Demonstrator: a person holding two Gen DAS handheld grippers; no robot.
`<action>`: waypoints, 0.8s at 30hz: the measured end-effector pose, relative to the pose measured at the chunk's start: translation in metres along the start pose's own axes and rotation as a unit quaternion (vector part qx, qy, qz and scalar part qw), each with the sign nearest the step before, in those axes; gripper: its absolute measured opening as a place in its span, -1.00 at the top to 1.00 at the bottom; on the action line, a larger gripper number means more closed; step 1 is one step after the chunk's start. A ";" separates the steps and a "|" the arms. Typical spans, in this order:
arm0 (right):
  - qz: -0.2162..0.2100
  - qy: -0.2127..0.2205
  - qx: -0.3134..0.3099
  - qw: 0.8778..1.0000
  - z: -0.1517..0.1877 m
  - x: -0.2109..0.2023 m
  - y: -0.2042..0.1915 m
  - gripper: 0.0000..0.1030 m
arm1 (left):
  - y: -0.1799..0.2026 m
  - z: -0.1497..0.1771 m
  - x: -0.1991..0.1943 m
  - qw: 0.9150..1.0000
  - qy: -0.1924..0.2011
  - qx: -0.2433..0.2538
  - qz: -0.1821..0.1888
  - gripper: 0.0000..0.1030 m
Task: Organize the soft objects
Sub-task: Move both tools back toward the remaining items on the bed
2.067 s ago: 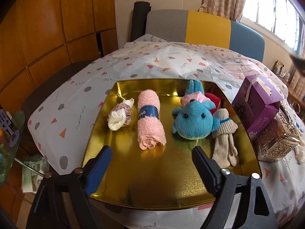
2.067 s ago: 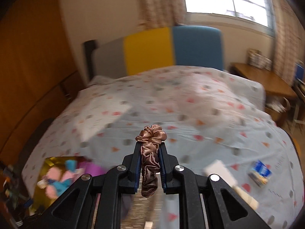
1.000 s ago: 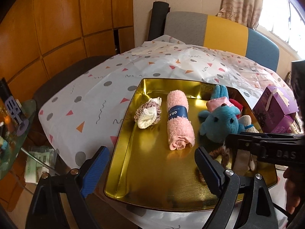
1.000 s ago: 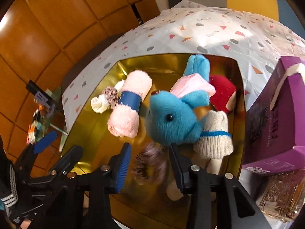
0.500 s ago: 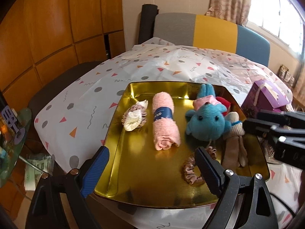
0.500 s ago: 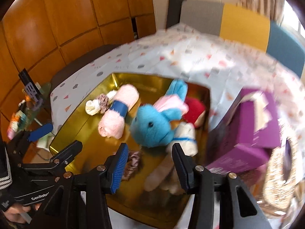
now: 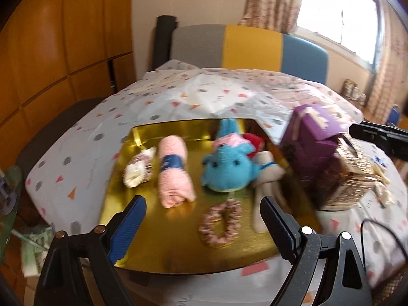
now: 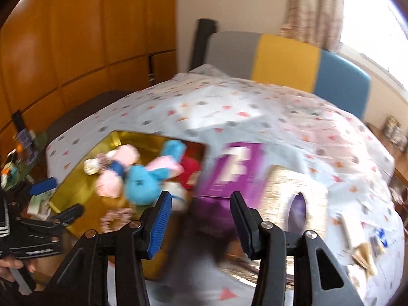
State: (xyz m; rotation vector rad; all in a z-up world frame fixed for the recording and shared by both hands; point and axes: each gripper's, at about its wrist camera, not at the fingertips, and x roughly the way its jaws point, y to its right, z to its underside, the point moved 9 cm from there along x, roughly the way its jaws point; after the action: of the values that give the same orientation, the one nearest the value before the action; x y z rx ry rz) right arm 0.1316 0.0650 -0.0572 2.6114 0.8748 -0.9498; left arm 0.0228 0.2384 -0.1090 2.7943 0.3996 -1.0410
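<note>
Patterned tablecloth (image 7: pixel 209 97), gold tray (image 7: pixel 176 242), wood-panel wall (image 7: pixel 63 38)

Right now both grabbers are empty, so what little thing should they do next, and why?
Probably swing the right gripper toward the far right of the tablecloth, where small loose items lie. The scrunchie already sits in the gold tray by the blue plush and pink towel roll. I can't tell whether those blurry items are soft.

a purple box (image 7: pixel 312 140) stands touching a glittery basket (image 7: pixel 353 176).
</note>
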 end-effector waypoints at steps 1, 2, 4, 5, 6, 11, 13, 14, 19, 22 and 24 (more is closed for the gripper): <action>0.008 0.001 0.013 1.000 0.001 -0.004 0.015 0.07 | 0.007 -0.001 -0.001 1.000 0.000 0.005 0.010 -0.77; 0.020 0.004 0.028 0.999 0.002 -0.008 0.032 0.07 | 0.012 -0.002 -0.002 1.000 0.000 0.010 0.017 -0.77; 0.044 0.006 0.064 0.997 0.007 -0.015 0.068 0.07 | 0.024 -0.004 -0.003 0.999 0.001 0.022 0.026 -0.76; 0.057 0.004 0.085 0.995 0.011 -0.018 0.087 0.07 | 0.029 -0.005 -0.004 0.999 0.002 0.027 0.031 -0.75; 0.070 0.004 0.107 0.992 0.016 -0.021 0.108 0.07 | 0.033 -0.005 -0.005 0.999 0.002 0.031 0.036 -0.74; 0.140 -0.002 0.213 0.967 0.048 -0.038 0.209 0.07 | 0.047 -0.009 -0.008 0.998 0.002 0.042 0.050 -0.73; 0.166 -0.005 0.263 0.950 0.066 -0.043 0.251 0.06 | 0.052 -0.012 -0.011 0.997 0.004 0.045 0.058 -0.73; 0.183 -0.006 0.292 0.939 0.078 -0.046 0.274 0.06 | 0.057 -0.014 -0.012 0.997 0.005 0.048 0.064 -0.73; 0.252 -0.002 0.435 0.864 0.155 -0.068 0.369 0.05 | 0.083 -0.022 -0.018 0.994 0.009 0.075 0.084 -0.73; 0.254 -0.009 0.538 0.803 0.204 -0.078 0.397 0.05 | 0.105 -0.025 -0.020 0.990 0.006 0.092 0.104 -0.73; 0.248 0.004 0.569 0.784 0.216 -0.085 0.403 0.05 | 0.122 -0.027 -0.022 0.987 0.005 0.103 0.121 -0.73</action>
State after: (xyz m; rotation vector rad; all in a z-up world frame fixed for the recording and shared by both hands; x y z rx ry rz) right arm 0.2142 -0.3803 -0.1635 3.4132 -0.6984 -1.5962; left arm 0.0592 0.1233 -0.0700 2.9306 -0.0511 -1.0677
